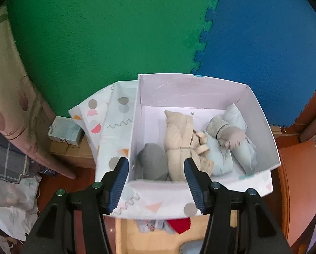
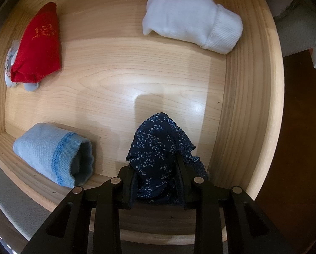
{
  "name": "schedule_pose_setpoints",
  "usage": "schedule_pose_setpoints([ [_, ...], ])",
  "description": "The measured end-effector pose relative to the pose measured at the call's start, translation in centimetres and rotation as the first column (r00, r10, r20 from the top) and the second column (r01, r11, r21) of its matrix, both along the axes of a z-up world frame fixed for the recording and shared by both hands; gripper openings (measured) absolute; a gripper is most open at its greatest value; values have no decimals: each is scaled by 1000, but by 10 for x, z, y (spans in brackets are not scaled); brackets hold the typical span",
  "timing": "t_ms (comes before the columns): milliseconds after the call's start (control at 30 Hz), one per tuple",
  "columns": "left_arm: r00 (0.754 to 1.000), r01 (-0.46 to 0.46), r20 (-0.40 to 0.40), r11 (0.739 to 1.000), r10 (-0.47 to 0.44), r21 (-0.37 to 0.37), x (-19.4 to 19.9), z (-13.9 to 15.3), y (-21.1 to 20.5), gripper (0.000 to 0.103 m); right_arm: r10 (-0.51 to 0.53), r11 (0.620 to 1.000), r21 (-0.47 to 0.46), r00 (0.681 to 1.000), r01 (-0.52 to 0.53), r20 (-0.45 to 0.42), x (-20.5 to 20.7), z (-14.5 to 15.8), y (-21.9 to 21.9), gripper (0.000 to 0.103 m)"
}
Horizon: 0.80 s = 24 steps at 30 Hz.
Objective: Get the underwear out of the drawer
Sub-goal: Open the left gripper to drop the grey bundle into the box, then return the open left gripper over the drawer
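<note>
In the right wrist view my right gripper [image 2: 155, 167] is shut on navy floral underwear [image 2: 155, 144], held above the floor of the wooden drawer [image 2: 119, 80]. In the drawer lie a red folded garment [image 2: 38, 44] at far left, a white roll [image 2: 191, 27] at far right and a light blue roll [image 2: 54, 154] near left. In the left wrist view my left gripper [image 1: 156, 167] is open and empty, over the near rim of a white patterned box [image 1: 191, 89] that holds several rolled garments, among them a beige one [image 1: 179, 139] and a grey one [image 1: 152, 162].
The box's lid [image 1: 98, 116] leans beside it on the left. A small teal carton [image 1: 64, 130] and piled cloth [image 1: 10, 169] lie at left. Green and blue foam mats [image 1: 115, 31] cover the floor beyond. The drawer with the red garment [image 1: 179, 225] shows below the box.
</note>
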<state>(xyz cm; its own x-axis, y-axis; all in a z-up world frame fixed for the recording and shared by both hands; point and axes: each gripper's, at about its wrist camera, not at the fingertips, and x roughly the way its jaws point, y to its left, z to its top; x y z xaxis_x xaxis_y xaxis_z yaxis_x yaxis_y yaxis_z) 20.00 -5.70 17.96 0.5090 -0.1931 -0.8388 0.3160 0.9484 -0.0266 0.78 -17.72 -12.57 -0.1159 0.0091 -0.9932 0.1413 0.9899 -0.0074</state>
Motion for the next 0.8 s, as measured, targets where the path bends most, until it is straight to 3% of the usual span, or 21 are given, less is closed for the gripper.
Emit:
schedule_pose_setpoints([
  [133,1000,6,13,1000,-6,16,-28,-3,16,56,-2,1000,-6,1000,2,-2,0,2,1,27],
  [300,1000,10,-8,999,-9,37,-64,-32,35,56,-3,1000,-13,1000,3,-3,0,4,1,27],
  [500,999,-1,-48,996,5,90,-99,-93,46,56,-5,1000,-17,1000,5,-2,-1,9,4,27],
  [633,989,-30,-143,996,42,83,-113,-147,51,56,-5,1000,-17,1000,5,-2,-1,9,4,27],
  [800,982,-21,-186,993,42,112,-129,-188,46,56,-4,1000,-18,1000,4,-2,-2,10,5,27],
])
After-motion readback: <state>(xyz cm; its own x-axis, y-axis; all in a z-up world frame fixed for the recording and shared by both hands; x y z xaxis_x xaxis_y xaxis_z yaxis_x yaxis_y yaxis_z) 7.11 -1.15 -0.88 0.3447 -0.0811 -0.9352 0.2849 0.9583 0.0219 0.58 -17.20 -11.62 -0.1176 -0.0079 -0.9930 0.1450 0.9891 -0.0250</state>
